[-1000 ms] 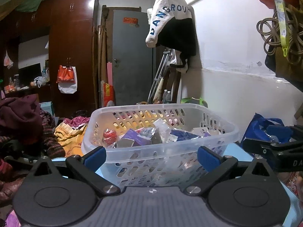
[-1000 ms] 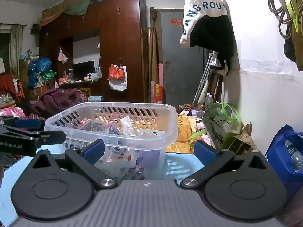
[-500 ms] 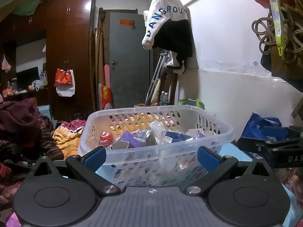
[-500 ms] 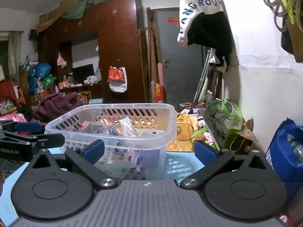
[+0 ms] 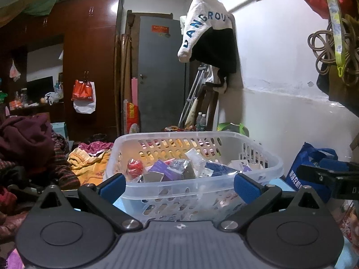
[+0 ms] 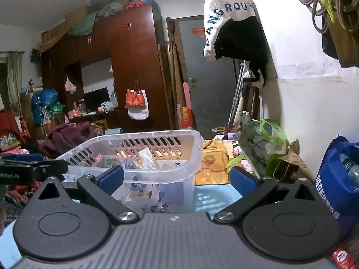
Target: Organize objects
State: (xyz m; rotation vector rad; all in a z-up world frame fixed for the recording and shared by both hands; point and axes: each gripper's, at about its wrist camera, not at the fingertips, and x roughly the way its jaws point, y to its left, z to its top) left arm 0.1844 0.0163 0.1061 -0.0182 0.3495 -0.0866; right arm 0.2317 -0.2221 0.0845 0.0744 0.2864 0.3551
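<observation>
A clear plastic basket (image 5: 202, 182) with slotted walls stands on a light blue table (image 6: 213, 196), holding several small packets and boxes, among them a purple box (image 5: 160, 168) and a red packet (image 5: 134, 165). My left gripper (image 5: 178, 185) is open just in front of the basket's near wall, nothing between its blue pads. The same basket (image 6: 179, 154) sits left of centre in the right wrist view. My right gripper (image 6: 177, 178) is open and empty, near the basket's right corner. Each gripper shows at the edge of the other's view.
A blue bag (image 6: 338, 179) with a bottle stands at the right against the white wall. A green bag (image 6: 264, 143) and a paper bag lie beyond the table. Clothes are heaped at the left (image 5: 24, 141). A jacket (image 5: 208, 38) hangs on the wall.
Both views have tilted up slightly, so the basket sits a little lower in frame. Both grippers stay open and empty.
</observation>
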